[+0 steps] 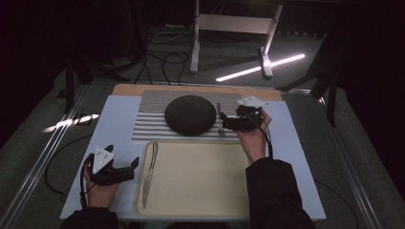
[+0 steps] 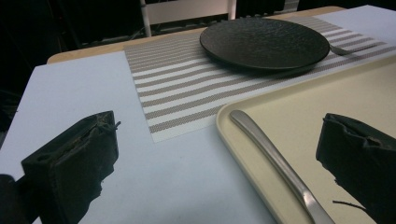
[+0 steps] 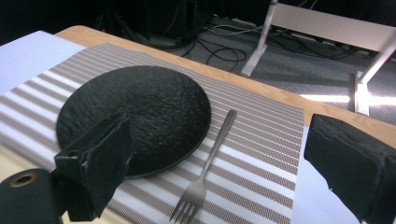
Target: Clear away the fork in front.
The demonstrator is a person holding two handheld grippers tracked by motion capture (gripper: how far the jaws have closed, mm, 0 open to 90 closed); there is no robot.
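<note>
Nearest, the left gripper [image 1: 135,165] hovers just left of the tray [image 1: 200,183], fingers wide apart and empty beside the knife [image 1: 150,171] on it, while beyond the tray the right gripper [image 1: 222,120] gapes empty over the fork [image 1: 219,120] beside the plate [image 1: 190,114].

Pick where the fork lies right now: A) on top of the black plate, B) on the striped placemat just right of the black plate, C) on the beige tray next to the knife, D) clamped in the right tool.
B: the fork lies flat on the striped placemat beside the black plate, with the right tool open over it.
</note>
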